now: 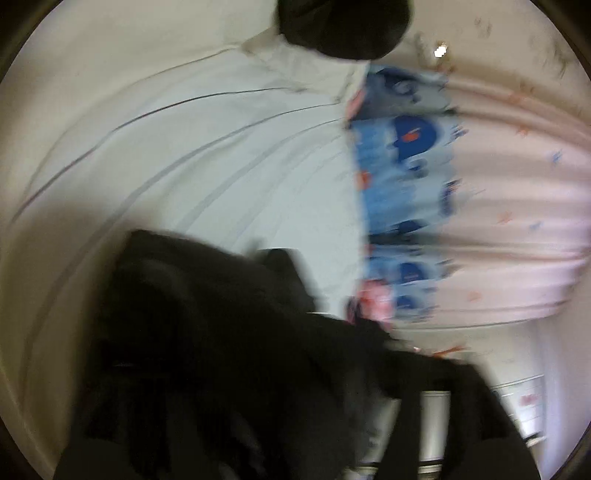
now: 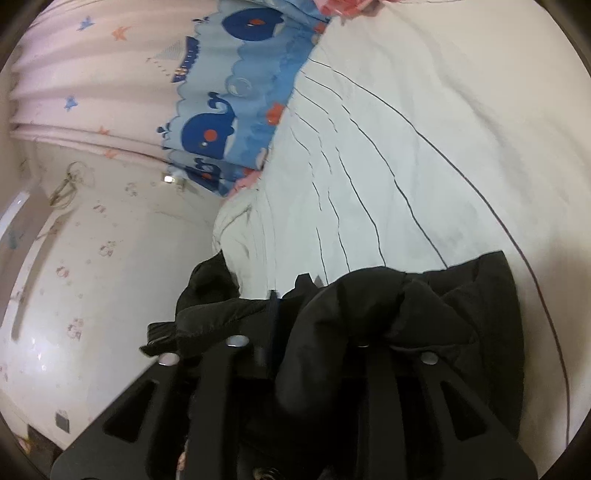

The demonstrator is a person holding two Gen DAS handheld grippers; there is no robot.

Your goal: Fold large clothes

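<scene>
A black garment [image 2: 406, 321] lies bunched at the near edge of a white bed sheet with thin dark lines [image 2: 406, 166]. It drapes over the right finger of my right gripper [image 2: 291, 291] and sags between the two fingers, hiding the pads. In the blurred left wrist view the same black garment [image 1: 207, 332] is heaped over the left side of my left gripper [image 1: 325, 339]. Its jaws stand wide apart, with the silver rail showing between them. Another dark blurred shape [image 1: 332, 26] sits at the top edge on the sheet [image 1: 184, 147].
A pink curtain with stars and a blue whale border [image 2: 221, 110] hangs along the far side of the bed, also in the left wrist view as the curtain [image 1: 402, 166]. A pale patterned wall [image 2: 92, 277] stands beside the bed.
</scene>
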